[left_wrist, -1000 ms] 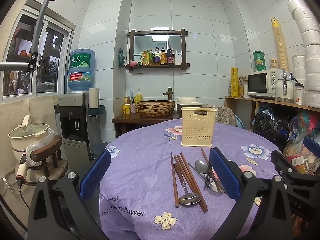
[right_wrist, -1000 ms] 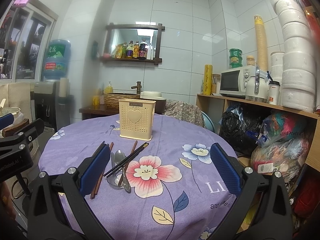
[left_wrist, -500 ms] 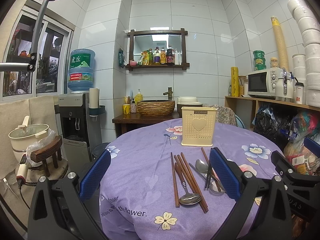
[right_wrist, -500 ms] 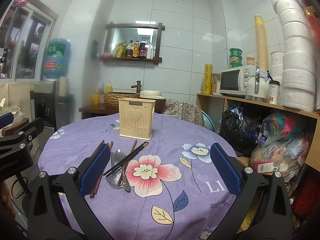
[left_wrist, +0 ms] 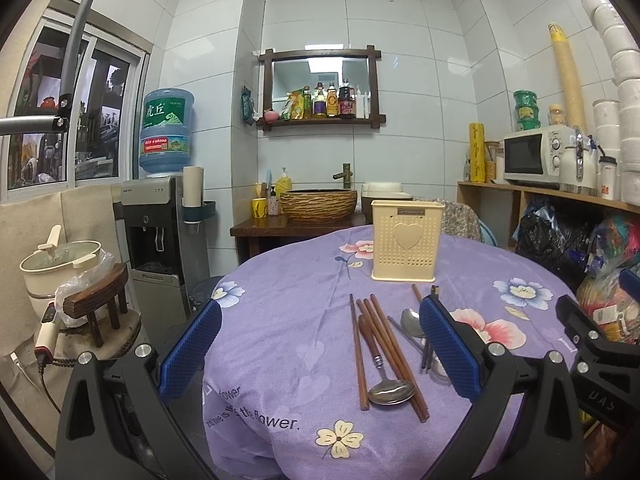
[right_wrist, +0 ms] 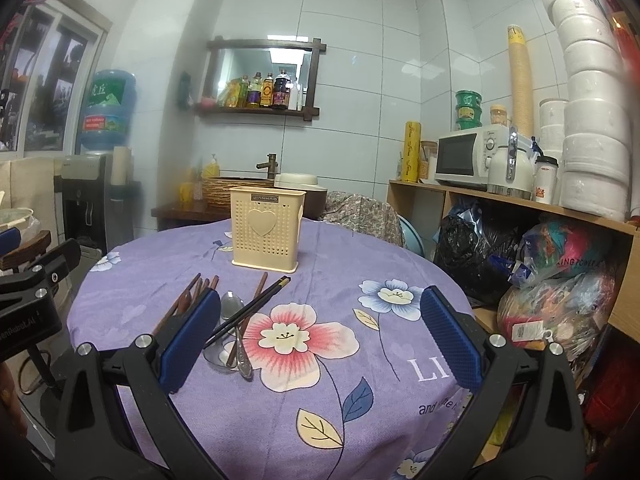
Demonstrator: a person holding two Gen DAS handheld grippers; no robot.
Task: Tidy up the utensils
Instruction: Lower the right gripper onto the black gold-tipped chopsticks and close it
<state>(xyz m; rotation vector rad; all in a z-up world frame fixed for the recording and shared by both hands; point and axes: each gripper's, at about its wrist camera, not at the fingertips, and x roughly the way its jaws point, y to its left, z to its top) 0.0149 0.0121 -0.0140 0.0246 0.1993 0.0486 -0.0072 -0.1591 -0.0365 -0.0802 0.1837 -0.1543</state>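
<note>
On the purple table (left_wrist: 280, 320), chopsticks (left_wrist: 386, 340) and spoons (left_wrist: 390, 390) are left unsorted, holder (left_wrist: 406, 246) untouched, both grippers (left_wrist: 320, 354) (right_wrist: 320, 340) held wide.

We were in a small kitchen with glossy white tiled walls (left_wrist: 420, 60). A dark wood-framed mirror shelf (left_wrist: 320, 88) held bottles above a woven basin (left_wrist: 318, 205). On the left stood a water dispenser (left_wrist: 160, 236) under its blue jug — beside a window (left_wrist: 68, 112). On the right, a microwave (right_wrist: 466, 156) sat on a wooden shelf, with stacked white containers (right_wrist: 592, 128) alongside.
</note>
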